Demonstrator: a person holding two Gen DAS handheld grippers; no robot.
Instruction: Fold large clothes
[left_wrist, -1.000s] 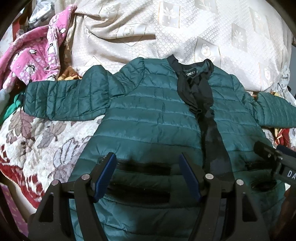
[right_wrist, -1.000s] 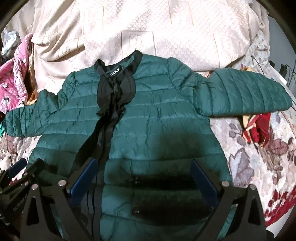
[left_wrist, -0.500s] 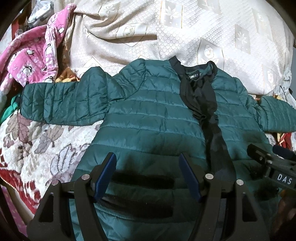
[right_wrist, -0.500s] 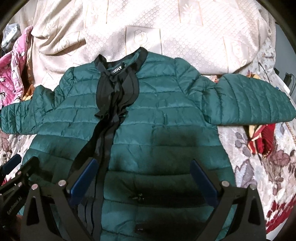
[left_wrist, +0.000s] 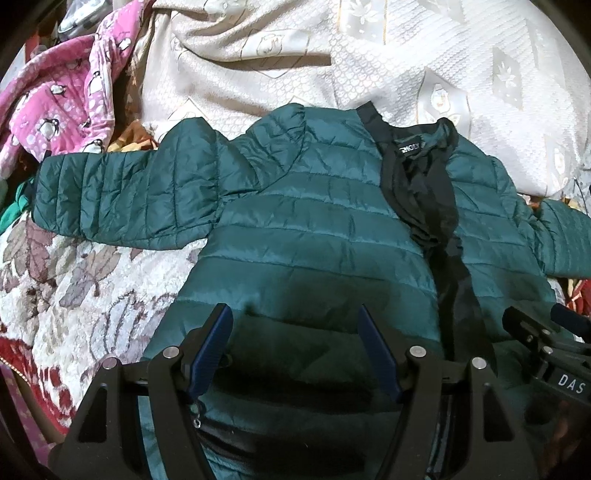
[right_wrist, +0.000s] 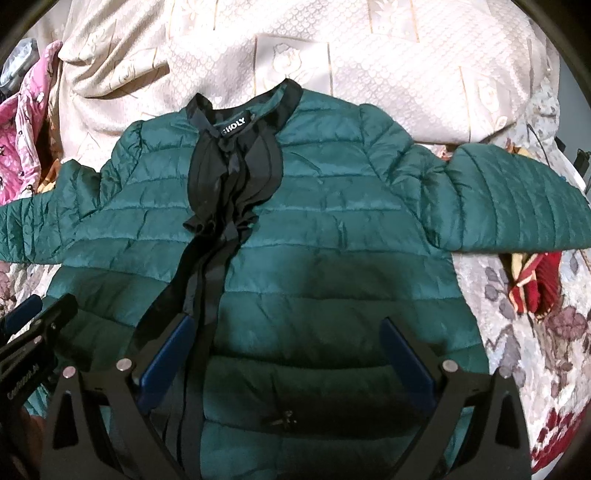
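Left wrist view: fingers (left_wrist: 218, 343) apart, tilted over the jacket (left_wrist: 314, 229).

Jacket (right_wrist: 332, 236): dark teal green, quilted in horizontal bands, sheen on the fabric. Collar and front ruffle trim (right_wrist: 221, 192): black, with a black neck label bearing white lettering. Bed cover (left_wrist: 66, 295): off-white ground with grey-mauve leaf print and red areas toward the near edge. Cream quilt (right_wrist: 369, 44) at the far edge of the bed: beige, scale-textured, with pale floral panels. Pink garment (left_wrist: 59, 99) at the far left corner: pink with penguin print. Claw pads (left_wrist: 210, 347): blue on black frames.
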